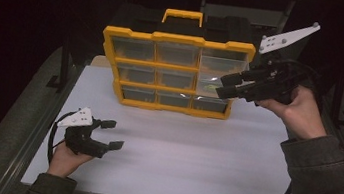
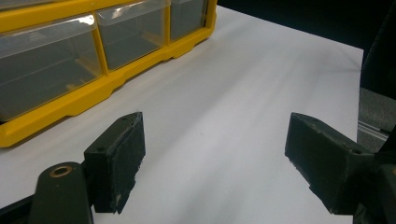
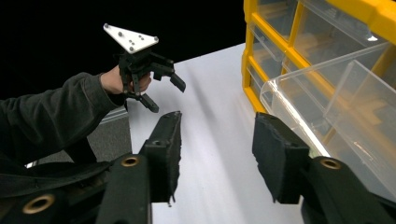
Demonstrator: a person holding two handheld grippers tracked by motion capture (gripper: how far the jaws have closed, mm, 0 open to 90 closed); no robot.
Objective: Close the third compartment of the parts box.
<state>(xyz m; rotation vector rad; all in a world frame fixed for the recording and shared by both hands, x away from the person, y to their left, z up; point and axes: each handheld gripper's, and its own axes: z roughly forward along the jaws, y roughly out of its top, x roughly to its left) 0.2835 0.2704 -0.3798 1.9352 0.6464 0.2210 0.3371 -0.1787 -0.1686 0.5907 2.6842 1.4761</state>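
I've got the right gripper up at the organizer, jaws about half open with nothing in them, because the pulled-out clear drawer sits just off the right-hand jaw and I reckon that's the thing to grab or push. The left gripper idles over the table, jaws wide and empty, well short of the organizer, so it's out of the way.

The left gripper holds its two black padded fingers wide apart over the white worktop, with nothing between them. At upper left stands a yellow plastic organiser cabinet with clear drawers, resting on the worktop, apart from the fingers.
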